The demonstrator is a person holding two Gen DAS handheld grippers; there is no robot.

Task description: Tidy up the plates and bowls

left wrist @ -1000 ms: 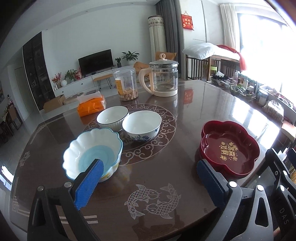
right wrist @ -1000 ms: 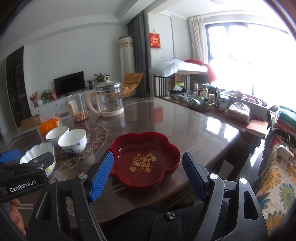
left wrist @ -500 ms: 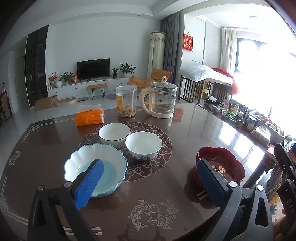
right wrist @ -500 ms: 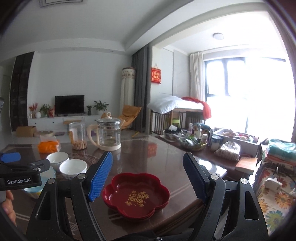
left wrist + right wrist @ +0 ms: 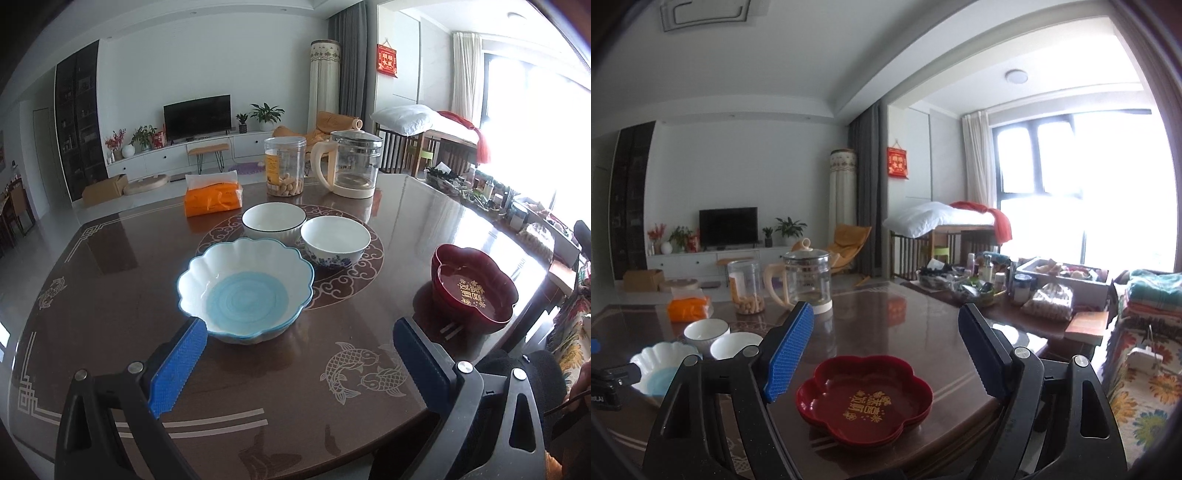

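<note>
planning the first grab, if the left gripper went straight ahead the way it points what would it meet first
Probably the scalloped blue and white bowl: it sits just ahead of the open left gripper, nearer its left jaw than centre. Depth is unclear, so the jaws might pass over its rim towards the blue-patterned white bowl.

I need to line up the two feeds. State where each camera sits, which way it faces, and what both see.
Left wrist: on the left gripper, facing the scalloped bowl across the table; its blue fingers show.
Right wrist: on the right gripper, facing the red plates and window; its fingers show.
Shared: the bowls, red plates, kettle.
</note>
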